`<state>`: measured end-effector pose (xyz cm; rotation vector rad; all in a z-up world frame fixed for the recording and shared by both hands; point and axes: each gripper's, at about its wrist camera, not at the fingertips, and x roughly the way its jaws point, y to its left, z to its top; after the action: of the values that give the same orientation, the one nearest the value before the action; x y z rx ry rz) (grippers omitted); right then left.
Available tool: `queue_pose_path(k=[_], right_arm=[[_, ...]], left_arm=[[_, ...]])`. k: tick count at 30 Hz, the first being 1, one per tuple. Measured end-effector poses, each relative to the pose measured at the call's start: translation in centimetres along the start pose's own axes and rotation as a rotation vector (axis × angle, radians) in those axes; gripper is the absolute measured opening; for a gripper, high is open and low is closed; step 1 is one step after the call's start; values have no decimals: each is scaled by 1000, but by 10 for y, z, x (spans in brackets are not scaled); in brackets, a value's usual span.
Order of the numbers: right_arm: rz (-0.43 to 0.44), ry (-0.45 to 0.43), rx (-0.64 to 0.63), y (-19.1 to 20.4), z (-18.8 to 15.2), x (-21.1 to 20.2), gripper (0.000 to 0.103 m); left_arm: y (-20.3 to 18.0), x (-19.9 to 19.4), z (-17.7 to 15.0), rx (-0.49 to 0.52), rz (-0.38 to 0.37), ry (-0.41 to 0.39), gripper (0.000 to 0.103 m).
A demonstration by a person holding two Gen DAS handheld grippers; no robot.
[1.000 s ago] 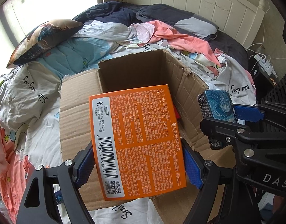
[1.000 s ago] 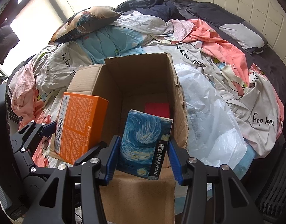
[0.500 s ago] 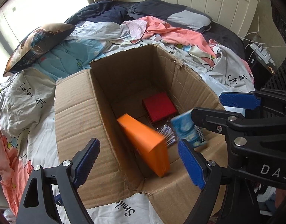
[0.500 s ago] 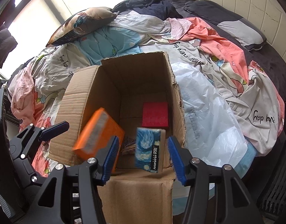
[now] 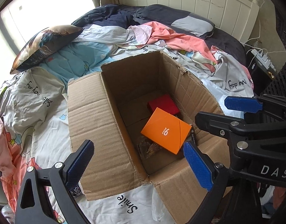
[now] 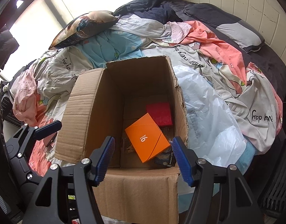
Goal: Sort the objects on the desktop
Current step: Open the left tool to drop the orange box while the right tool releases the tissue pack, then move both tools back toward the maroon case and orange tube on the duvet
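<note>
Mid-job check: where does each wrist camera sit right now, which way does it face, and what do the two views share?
Left wrist: on the left gripper, looking steeply down into the cardboard box on the bed; its own blue-padded jaws, opening and empty, frame the bottom, and the right gripper shows at right.
Right wrist: on the right gripper, also angled down into the box from its near edge; its jaws, opening and empty, show below, the left gripper at far left.
Shared: box, orange box, red box, pillow.
</note>
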<state>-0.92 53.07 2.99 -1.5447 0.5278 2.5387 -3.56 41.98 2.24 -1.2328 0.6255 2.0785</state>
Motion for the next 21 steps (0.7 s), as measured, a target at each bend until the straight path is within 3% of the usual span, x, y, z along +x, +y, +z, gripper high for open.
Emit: queue_pose_path(k=[12, 21], right_arm=[[30, 9, -48, 38, -20, -10, 61], [46, 14, -74, 68, -28, -16, 61]], left_arm=[[27, -20, -49, 3, 87, 42, 99], [50, -47, -72, -45, 89, 28, 99]])
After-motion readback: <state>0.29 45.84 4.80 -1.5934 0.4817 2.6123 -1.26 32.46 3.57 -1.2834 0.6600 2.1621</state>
